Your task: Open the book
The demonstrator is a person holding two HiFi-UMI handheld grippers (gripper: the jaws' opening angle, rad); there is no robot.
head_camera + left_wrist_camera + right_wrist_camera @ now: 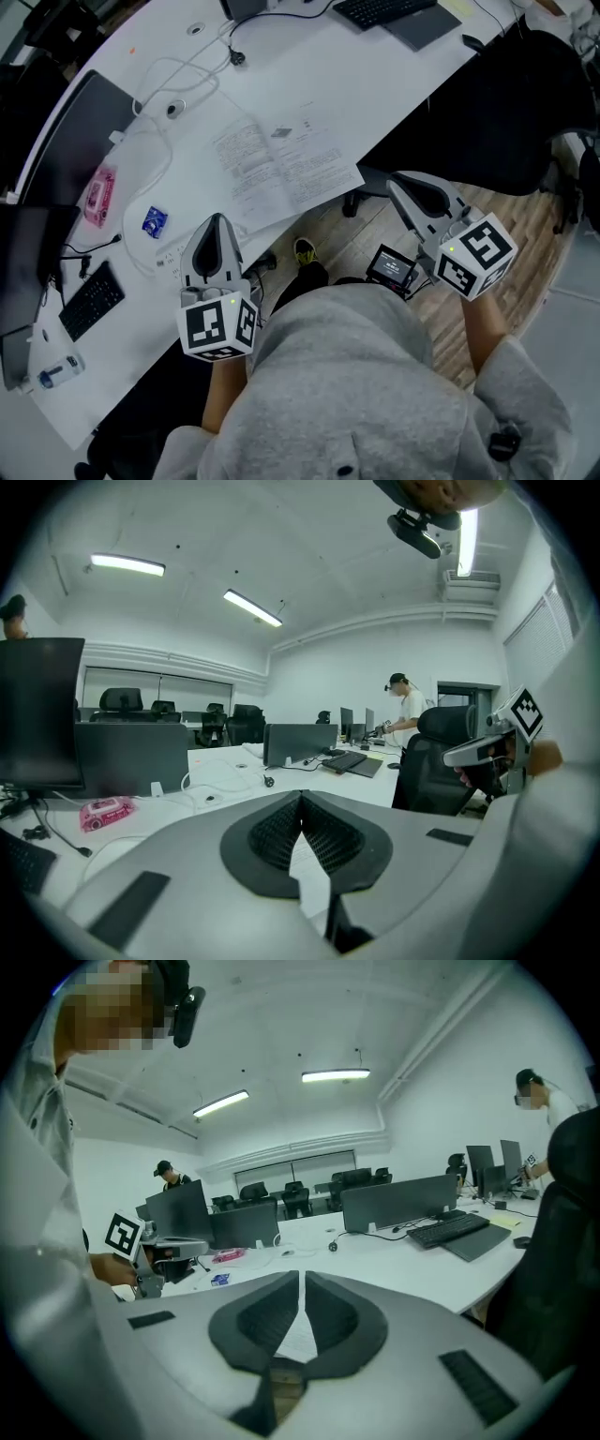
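The book [281, 161] lies open and flat on the white desk [375, 84], its printed pages facing up, near the desk's front edge. My left gripper [217, 219] hovers just in front of the book's near left corner, jaws shut with nothing in them; in the left gripper view [301, 796] the pads meet at the tips. My right gripper [395, 181] is off the desk's edge, to the right of the book and over the floor, apart from it. Its pads [281, 1321] stand together with nothing between them.
A pink packet [98, 197], a blue packet [155, 221] and white cables [169, 103] lie left of the book. A black keyboard [91, 300] sits at the near left, another [384, 9] at the far end. A black chair [497, 103] stands on the right.
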